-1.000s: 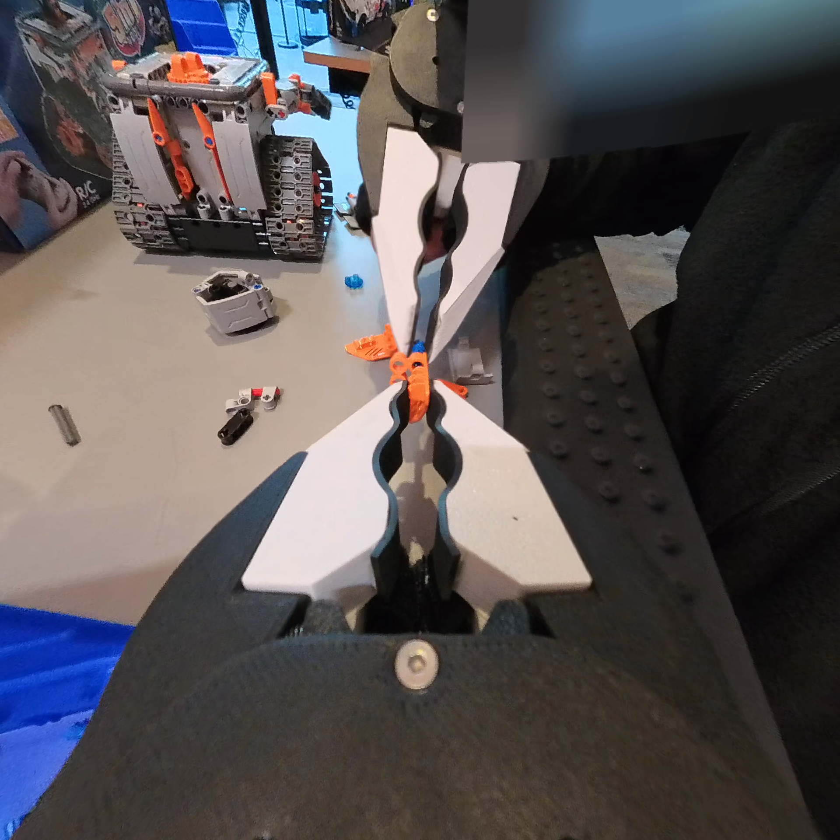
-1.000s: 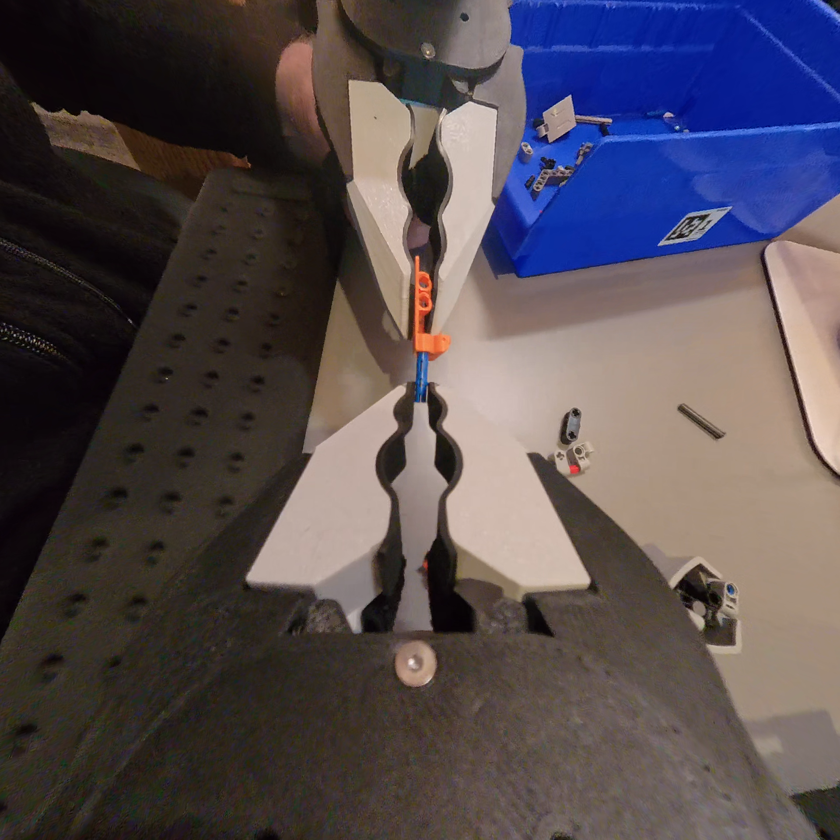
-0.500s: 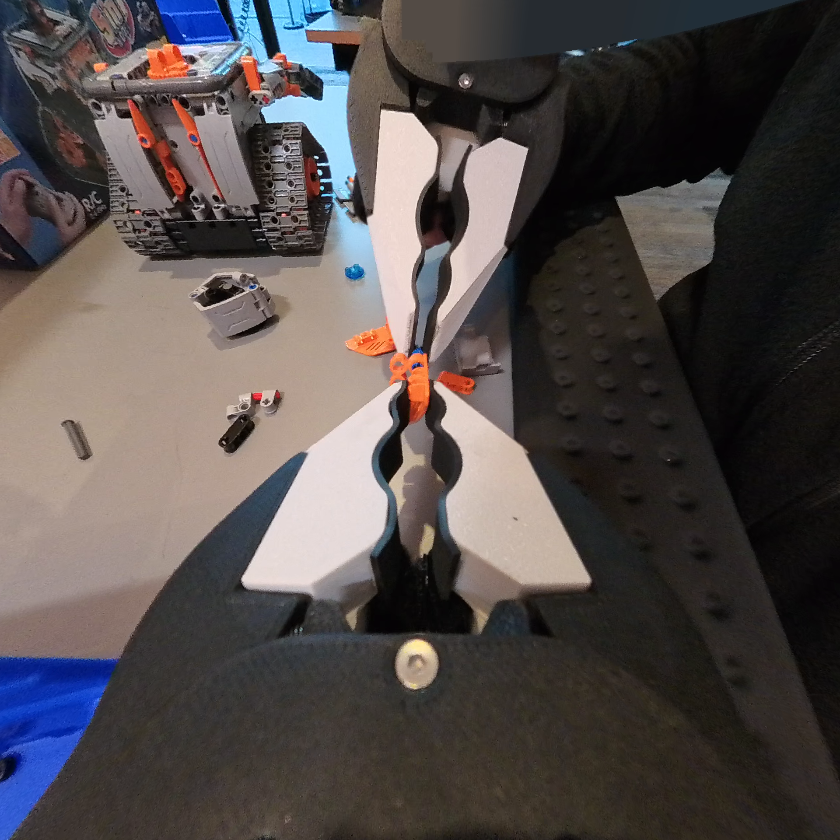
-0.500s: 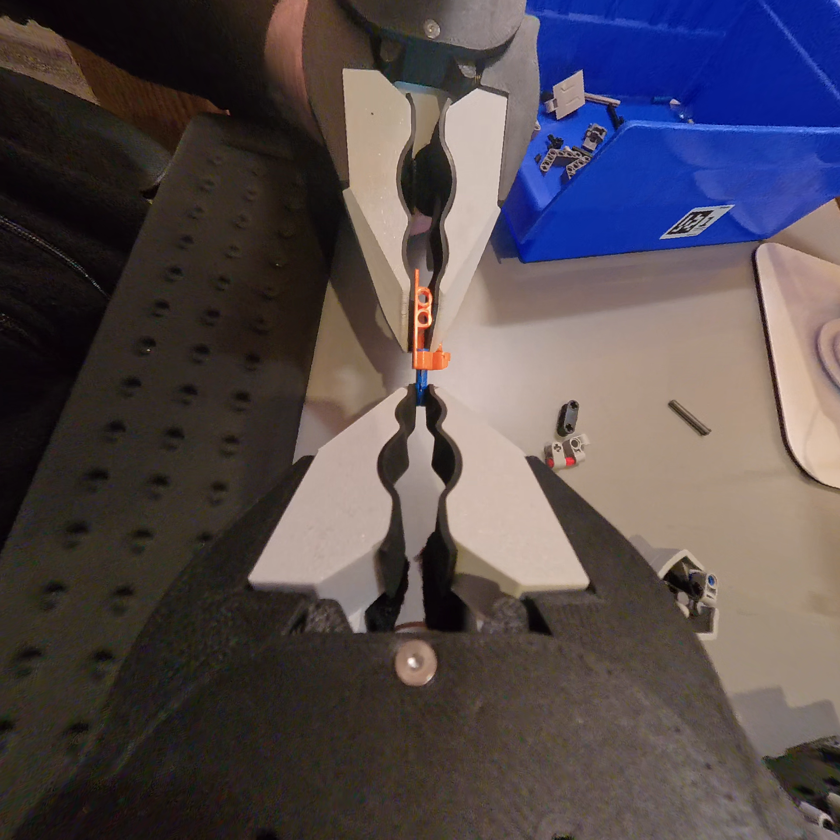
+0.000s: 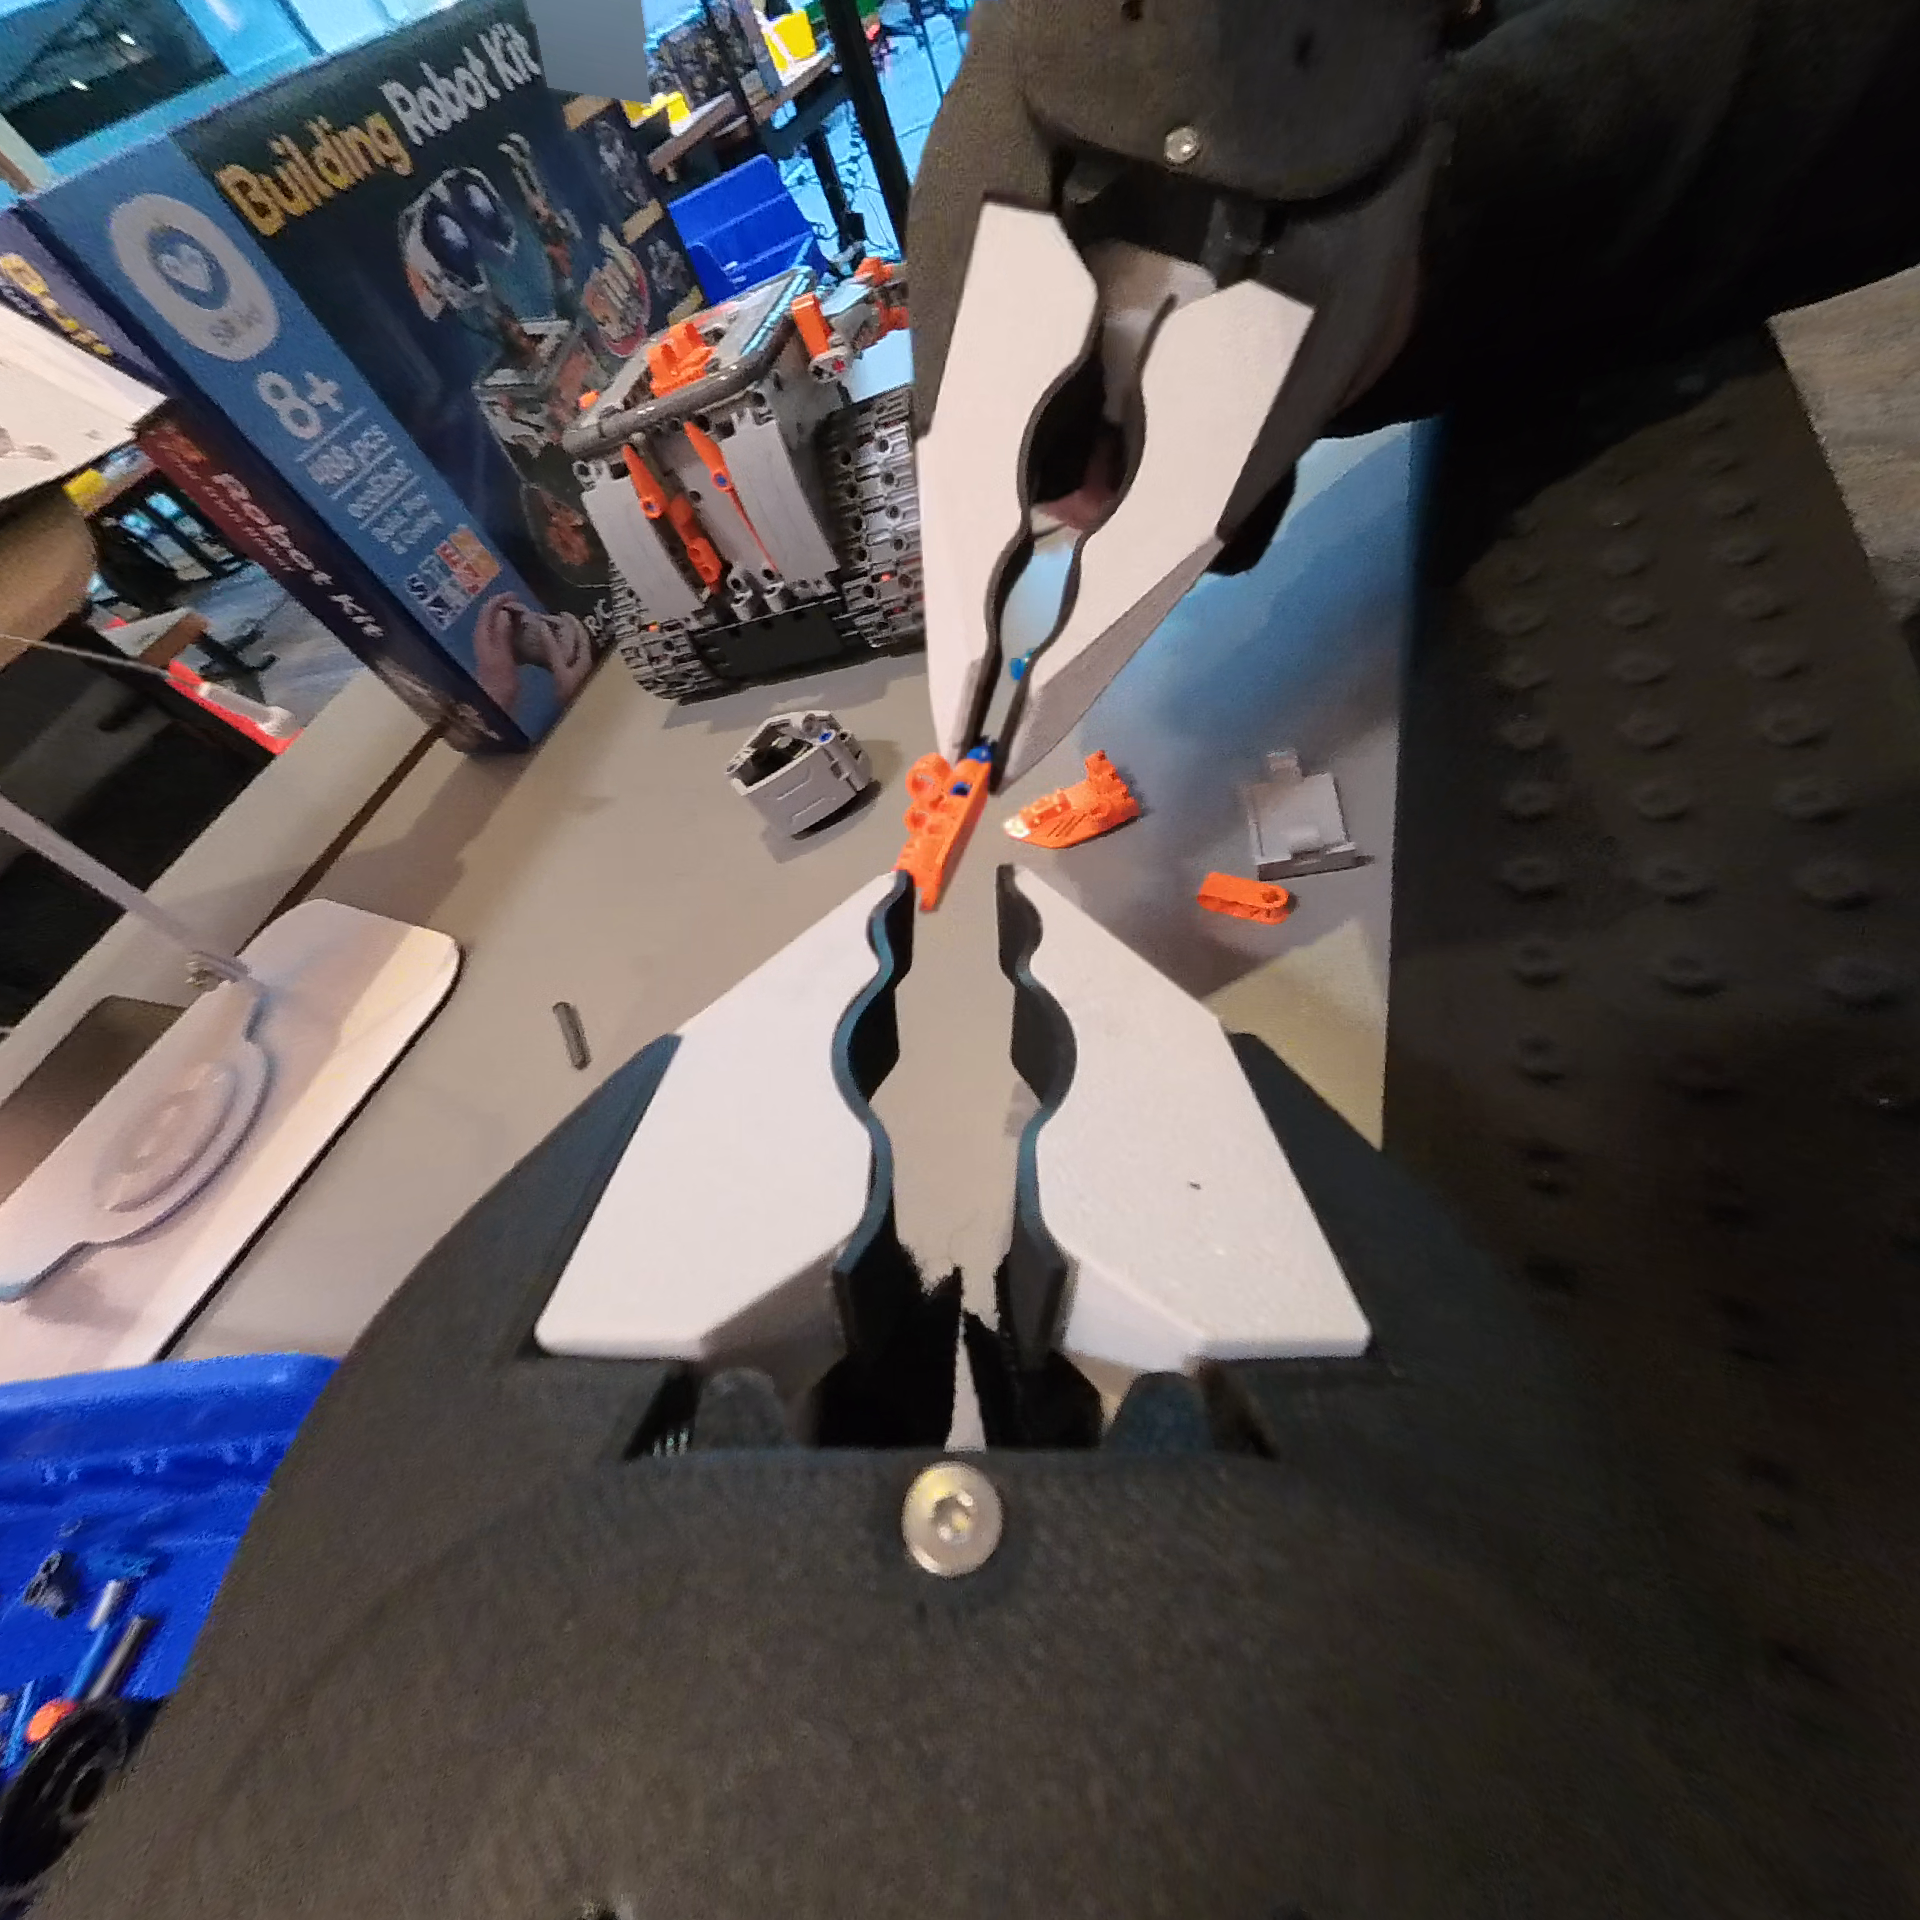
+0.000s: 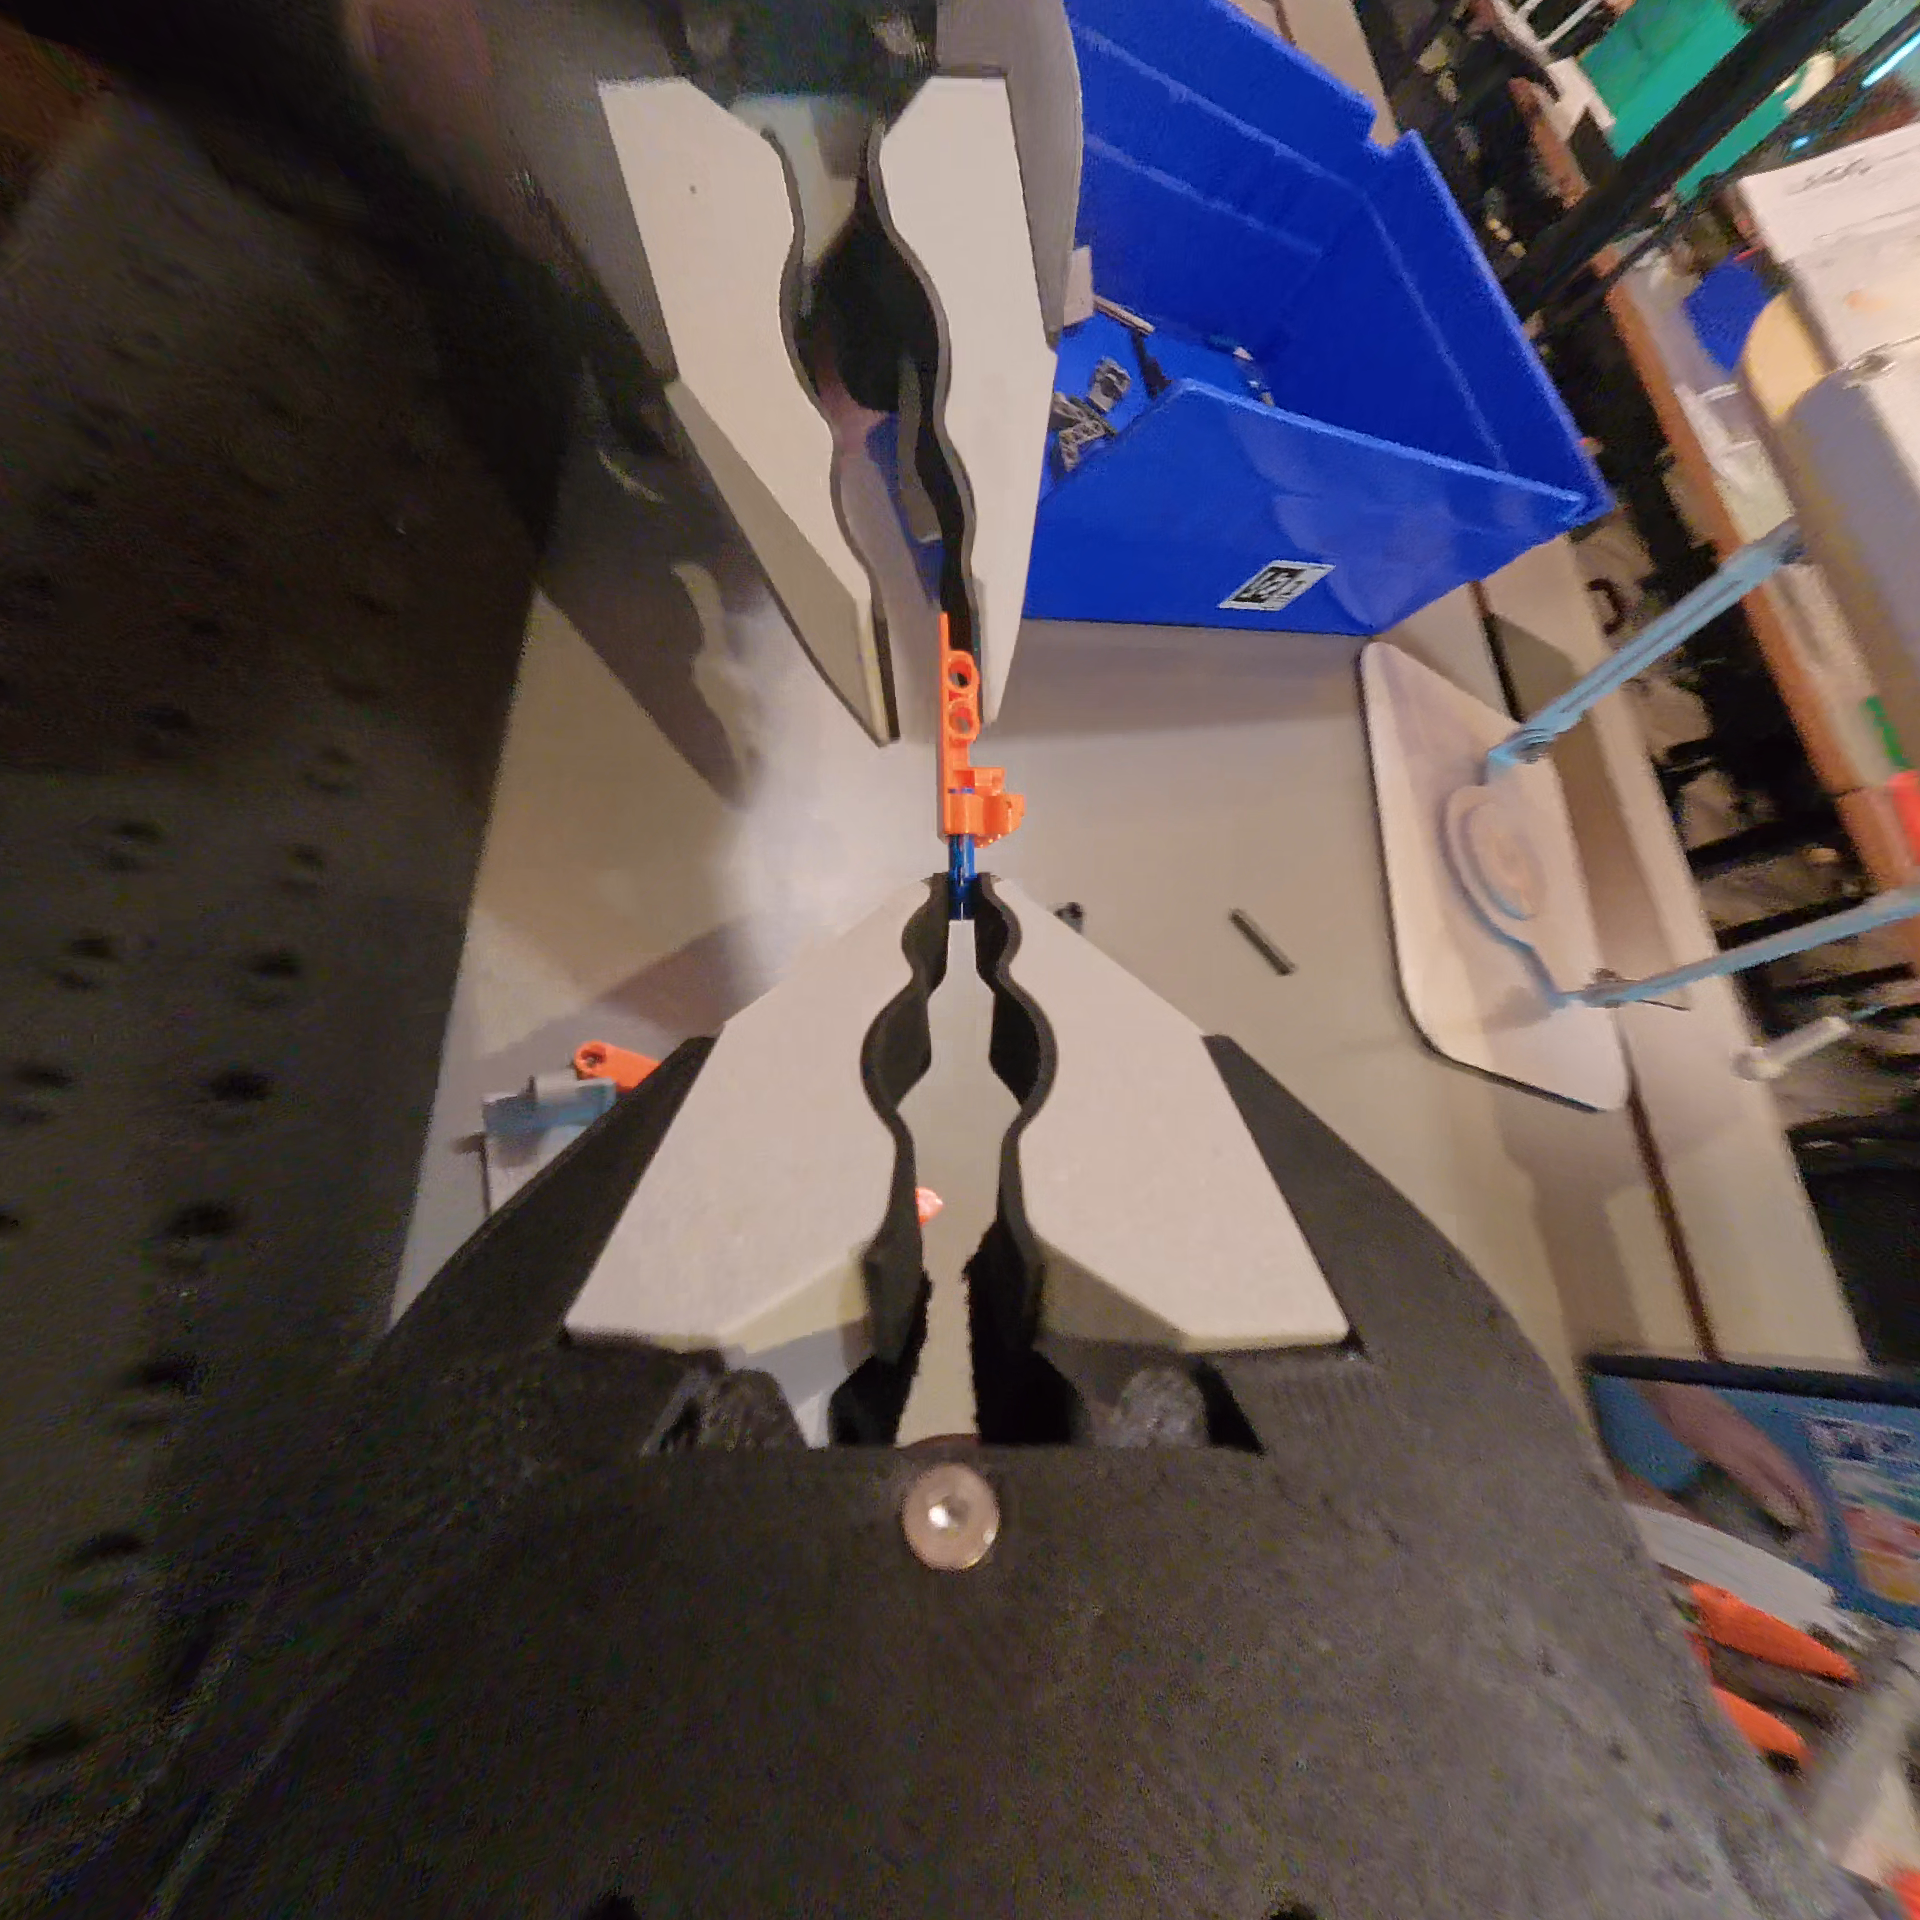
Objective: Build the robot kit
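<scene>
Left tongs (image 5: 951, 883) have parted off the orange piece (image 5: 940, 826); right tongs (image 6: 964, 891) pinch its blue pin (image 6: 962, 878).

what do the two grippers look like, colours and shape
Both match. The left gripper and right gripper each have a matte black, grainy body with one silver screw at the centre. Each carries two pale grey wedge fingers that taper to points, with wavy black pads along their inner edges. No cables or markings show. The person wears a dark sleeve.

A grey tabletop (image 5: 623, 894) sits in a workshop; black shelving racks (image 6: 1662, 156) and cluttered benches (image 5: 748, 94) fill the bluish-lit background.
</scene>
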`<state>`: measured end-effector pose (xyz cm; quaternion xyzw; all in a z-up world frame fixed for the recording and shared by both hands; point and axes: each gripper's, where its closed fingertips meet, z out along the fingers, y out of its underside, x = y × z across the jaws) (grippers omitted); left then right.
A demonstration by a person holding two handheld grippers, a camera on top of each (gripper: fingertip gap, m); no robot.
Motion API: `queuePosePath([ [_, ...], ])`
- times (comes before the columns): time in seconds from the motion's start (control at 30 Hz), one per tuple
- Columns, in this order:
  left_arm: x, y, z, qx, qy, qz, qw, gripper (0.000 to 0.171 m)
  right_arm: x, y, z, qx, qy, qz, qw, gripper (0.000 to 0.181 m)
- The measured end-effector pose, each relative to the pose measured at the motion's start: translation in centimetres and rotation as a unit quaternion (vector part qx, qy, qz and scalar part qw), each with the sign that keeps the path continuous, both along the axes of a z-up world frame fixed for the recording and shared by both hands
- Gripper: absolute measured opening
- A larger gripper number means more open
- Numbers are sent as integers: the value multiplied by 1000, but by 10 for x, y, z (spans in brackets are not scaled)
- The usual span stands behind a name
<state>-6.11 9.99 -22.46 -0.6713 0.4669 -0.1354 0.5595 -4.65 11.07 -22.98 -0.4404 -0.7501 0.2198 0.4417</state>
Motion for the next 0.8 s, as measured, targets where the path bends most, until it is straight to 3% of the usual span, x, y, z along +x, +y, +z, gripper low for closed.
queuePosePath([
  [0.2, -4, 4, 4, 16, -3, 19, 1000, 15, -1, 4, 3, 55, 6, -12, 998, 1],
  [0.37, -2, 3, 6, 25, -2, 15, 1000, 7, -3, 2, -1, 58, 3, -9, 998, 1],
  [0.8, -6, 4, 6, 28, 2, 27, 999, 7, -7, 3, -1, 37, 19, -5, 999, 1],
])
